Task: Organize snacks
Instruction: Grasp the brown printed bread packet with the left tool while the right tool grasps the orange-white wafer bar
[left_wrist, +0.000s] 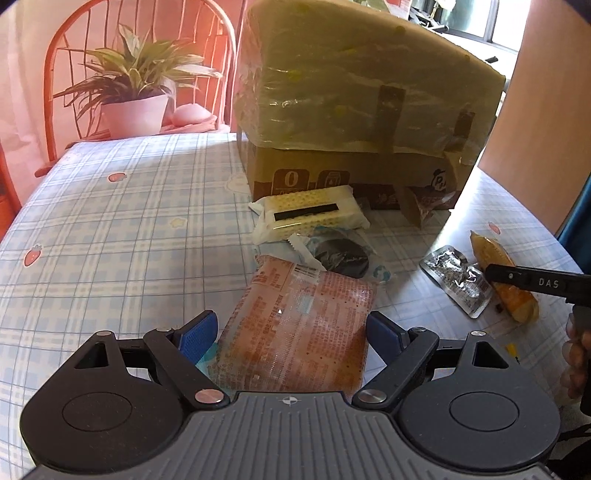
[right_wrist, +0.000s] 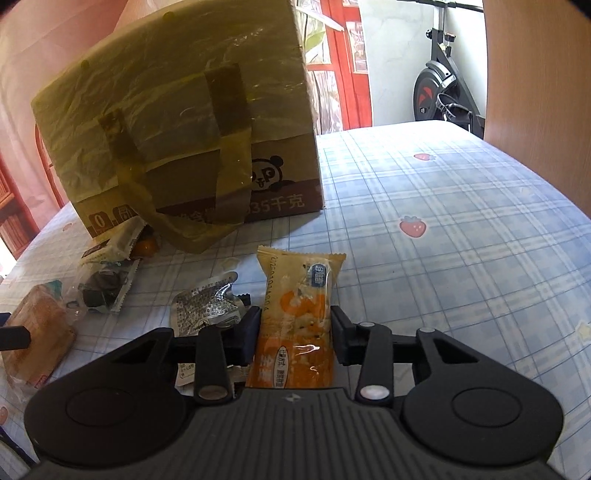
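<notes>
Right gripper (right_wrist: 295, 334) clamped on orange-yellow snack packet (right_wrist: 300, 317), left gripper (left_wrist: 291, 336) wide around flat pink packet (left_wrist: 295, 332), grip unclear

Bright daylight, pink cast at left, fisheye-bent edges w/ dark corners.

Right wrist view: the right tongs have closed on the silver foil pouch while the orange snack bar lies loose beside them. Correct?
Not quite. The right wrist view shows the right tongs closed on the orange snack bar; the silver foil pouch is what lies loose beside them.
</notes>
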